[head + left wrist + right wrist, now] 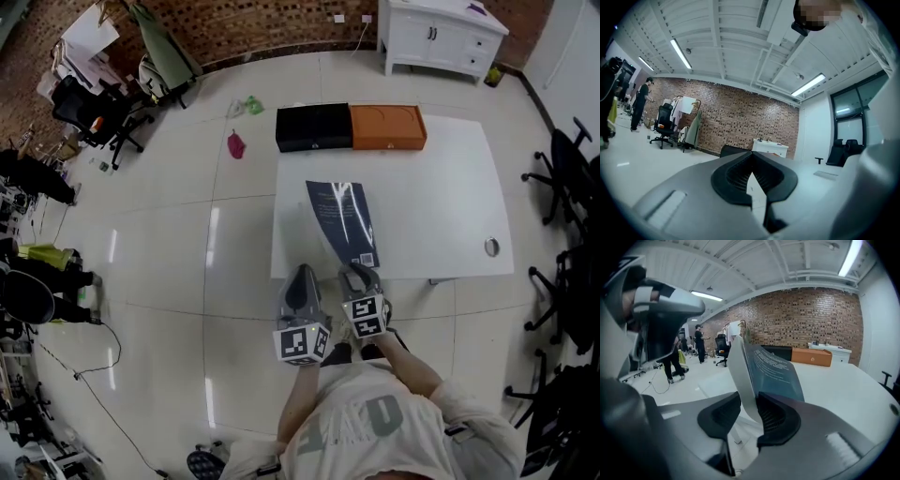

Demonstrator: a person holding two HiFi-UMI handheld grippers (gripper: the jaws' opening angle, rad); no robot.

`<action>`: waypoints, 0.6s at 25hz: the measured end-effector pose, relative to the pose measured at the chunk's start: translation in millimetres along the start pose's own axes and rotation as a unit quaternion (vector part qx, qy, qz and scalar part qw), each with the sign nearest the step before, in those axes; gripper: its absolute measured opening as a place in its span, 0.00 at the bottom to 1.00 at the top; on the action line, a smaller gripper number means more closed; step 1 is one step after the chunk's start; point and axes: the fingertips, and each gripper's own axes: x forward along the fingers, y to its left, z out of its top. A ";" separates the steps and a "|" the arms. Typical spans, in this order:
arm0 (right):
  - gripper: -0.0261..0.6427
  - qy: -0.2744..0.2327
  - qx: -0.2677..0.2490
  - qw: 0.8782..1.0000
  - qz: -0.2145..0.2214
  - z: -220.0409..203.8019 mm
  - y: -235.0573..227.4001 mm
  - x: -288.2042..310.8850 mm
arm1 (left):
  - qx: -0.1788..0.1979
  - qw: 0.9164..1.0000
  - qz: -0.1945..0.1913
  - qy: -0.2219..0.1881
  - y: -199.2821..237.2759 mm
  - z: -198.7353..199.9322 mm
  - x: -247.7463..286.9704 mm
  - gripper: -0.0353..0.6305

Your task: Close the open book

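Observation:
A dark blue book (339, 217) with white print and a square code on its cover lies near the front left of the white table (441, 206). In the right gripper view the book (776, 373) rises tilted, with its pale edge between the jaws. My right gripper (359, 272) (749, 408) is at the book's near end. One pad lies close against the book and a gap shows at the other. My left gripper (302, 272) (752, 153) hovers just left of it at the table's front edge. Its tips meet and nothing is between them.
A black box (312, 127) and an orange box (388, 127) sit side by side at the table's far edge. A round fitting (491, 247) is set in the table's right end. Office chairs (562, 187) stand to the right, a white cabinet (441, 37) beyond.

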 end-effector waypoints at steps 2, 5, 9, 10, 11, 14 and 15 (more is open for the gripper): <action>0.23 0.004 -0.010 1.000 0.004 -3.2 5.1 5.1 | -0.002 1.000 0.005 -0.001 6.1 -0.2 -2.1 0.08; 0.30 0.023 -0.041 0.999 0.017 -10.5 13.2 6.6 | -0.008 1.000 0.012 -0.001 15.2 -2.6 -4.2 0.08; 0.30 0.014 0.005 0.999 0.048 -7.9 17.4 5.9 | -0.015 1.000 0.014 -0.002 21.0 -0.7 -4.5 0.08; 0.31 0.006 0.039 0.998 0.058 -5.9 17.7 5.1 | -0.017 1.000 0.013 -0.003 21.6 -0.5 -4.3 0.08; 0.34 -0.003 0.077 0.995 0.068 -4.0 17.2 3.4 | -0.017 1.000 0.010 -0.004 21.6 -0.7 -4.2 0.08; 0.38 -0.043 0.159 0.983 0.087 8.7 10.9 -10.3 | -0.013 1.000 0.000 -0.006 16.5 -0.5 -4.0 0.08; 0.38 -0.063 0.169 0.980 0.088 18.3 7.3 -17.5 | -0.009 1.000 -0.004 -0.006 13.9 0.8 -3.9 0.08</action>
